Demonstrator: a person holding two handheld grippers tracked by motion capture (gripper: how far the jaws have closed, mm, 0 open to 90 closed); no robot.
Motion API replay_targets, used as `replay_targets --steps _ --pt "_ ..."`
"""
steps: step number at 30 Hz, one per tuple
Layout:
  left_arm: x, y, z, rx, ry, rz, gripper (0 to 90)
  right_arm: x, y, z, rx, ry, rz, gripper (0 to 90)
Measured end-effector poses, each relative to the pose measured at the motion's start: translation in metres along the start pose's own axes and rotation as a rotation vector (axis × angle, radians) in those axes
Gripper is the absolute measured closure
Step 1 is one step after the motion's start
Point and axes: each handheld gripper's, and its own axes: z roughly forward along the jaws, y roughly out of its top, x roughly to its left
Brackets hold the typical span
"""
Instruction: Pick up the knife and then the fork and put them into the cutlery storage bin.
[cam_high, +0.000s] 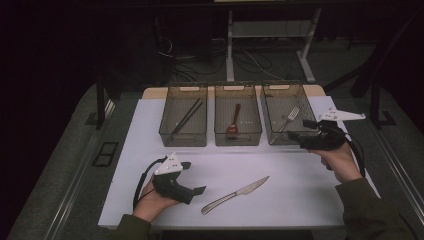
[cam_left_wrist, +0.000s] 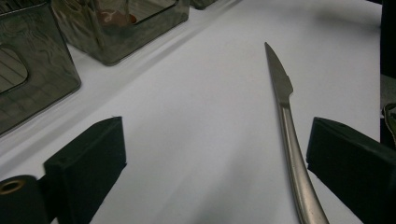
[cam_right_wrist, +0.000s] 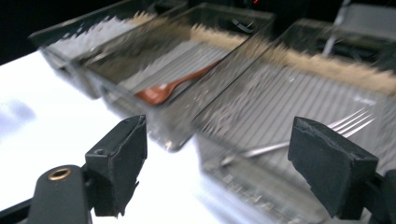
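Steel knife (cam_high: 235, 194) just right of left hand-held gripper (cam_high: 199, 190)

Looks like a lab or test room set up for recording, not a home; dark surroundings, grey carpeted floor (cam_high: 60, 165); loose cables (cam_high: 250, 62) trail under a white-legged desk frame (cam_high: 230, 45) behind; a white sheet (cam_high: 280, 195) covers the counter; three identical smoky plastic bins (cam_high: 238, 134) in a row.

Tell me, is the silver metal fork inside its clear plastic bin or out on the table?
Inside. The silver metal fork lies on the floor of the right-hand clear plastic bin, within its walls; the right gripper view shows its tines there too.
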Motion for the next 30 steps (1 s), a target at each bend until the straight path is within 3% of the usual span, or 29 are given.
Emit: replay_targets --steps 7,12,16,24,30 --pt "-0.007 0.007 0.005 0.032 -0.018 0.026 15.1 0.021 -0.031 0.002 0.071 0.031 -0.013 18.6" --pt "-0.017 0.012 0.015 0.055 -0.055 0.039 25.7 0.030 -0.047 -0.001 0.087 0.041 0.002 19.0" --pt "-0.026 0.013 0.027 0.074 -0.072 0.051 34.7 0.037 -0.056 -0.002 0.108 0.057 -0.012 19.0" --pt "-0.041 0.017 0.049 0.134 -0.110 0.083 48.8 0.047 -0.070 -0.009 0.107 0.084 -0.018 19.1" --pt "-0.050 0.017 0.065 0.162 -0.117 0.081 58.9 0.049 -0.078 -0.010 0.092 0.079 -0.030 19.0"
